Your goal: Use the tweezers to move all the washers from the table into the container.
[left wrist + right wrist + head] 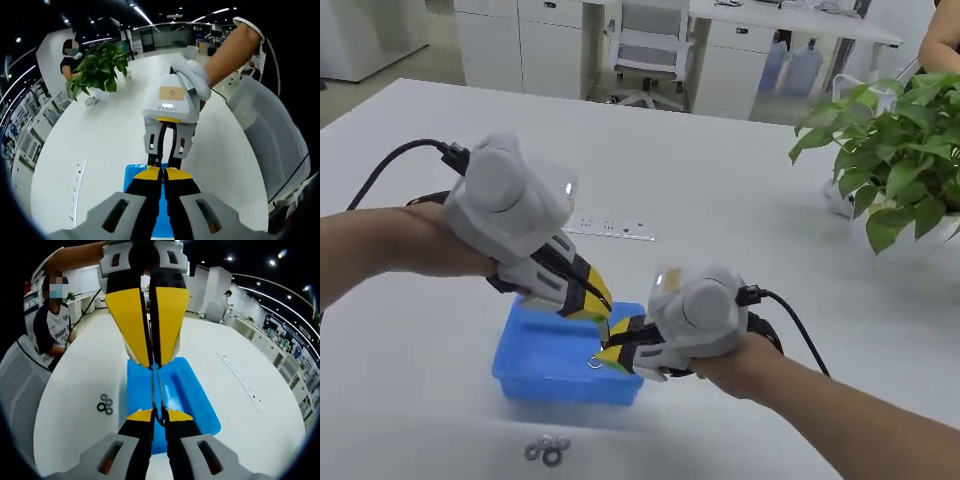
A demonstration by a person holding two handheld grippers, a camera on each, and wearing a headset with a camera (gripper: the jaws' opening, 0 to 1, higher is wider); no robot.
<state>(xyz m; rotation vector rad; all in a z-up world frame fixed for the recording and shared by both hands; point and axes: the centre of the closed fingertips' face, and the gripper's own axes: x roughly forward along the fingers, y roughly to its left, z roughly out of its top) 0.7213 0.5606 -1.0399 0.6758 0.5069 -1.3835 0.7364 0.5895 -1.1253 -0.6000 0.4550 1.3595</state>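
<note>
A blue container (548,352) (192,390) (131,175) stands on the white table. Over it, my left gripper (599,305) (162,173) (152,362) and right gripper (612,349) (160,416) (164,163) meet tip to tip. Thin metal tweezers (155,390) run between them, and both pairs of jaws are closed on them. A small ring-shaped washer (595,362) hangs at the tweezers' lower end, above the container's near wall. Three washers (548,450) (105,404) lie together on the table, just in front of the container.
A white power strip (610,230) (240,375) lies beyond the container. A potted plant (900,150) (100,70) stands at the table's far right. A person (52,325) sits beside the table, with a mesh chair (20,390) close by. An office chair (650,50) stands beyond the far edge.
</note>
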